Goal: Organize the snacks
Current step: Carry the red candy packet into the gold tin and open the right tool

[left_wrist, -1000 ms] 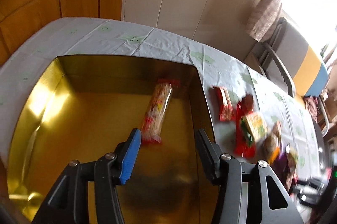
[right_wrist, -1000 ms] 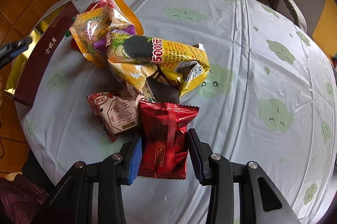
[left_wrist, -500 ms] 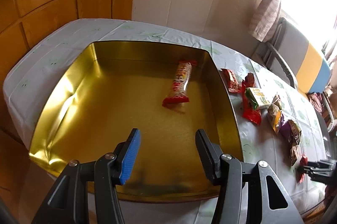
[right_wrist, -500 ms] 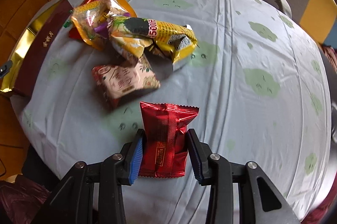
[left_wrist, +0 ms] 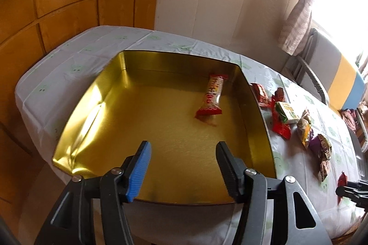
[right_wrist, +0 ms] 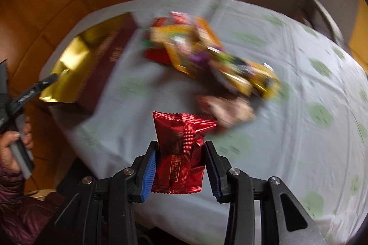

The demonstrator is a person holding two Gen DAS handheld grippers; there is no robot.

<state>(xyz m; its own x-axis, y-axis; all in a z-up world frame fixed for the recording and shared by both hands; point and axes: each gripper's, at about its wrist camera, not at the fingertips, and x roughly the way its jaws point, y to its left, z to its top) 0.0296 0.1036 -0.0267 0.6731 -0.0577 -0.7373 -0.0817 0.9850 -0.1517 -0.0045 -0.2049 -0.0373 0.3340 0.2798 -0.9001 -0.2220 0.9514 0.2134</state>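
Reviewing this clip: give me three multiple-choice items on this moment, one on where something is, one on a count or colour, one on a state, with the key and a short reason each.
1. Where does the long snack bar lie?
A. Inside the gold box, near its far right corner
B. On the tablecloth beside the box
C. Between the left gripper's fingers

2. How many snacks lie inside the gold box?
A. None
B. One
C. Three

3. What is the state of the right gripper?
A. Open over the bare tablecloth
B. Closed with nothing in it
C. Closed on a red foil packet

Key: 1 A, the bar rests on the box floor near the far right wall. 2 B, only that bar is in the box; the rest lie on the tablecloth. 3 C, both pads press the packet's sides and it hangs clear above the table.
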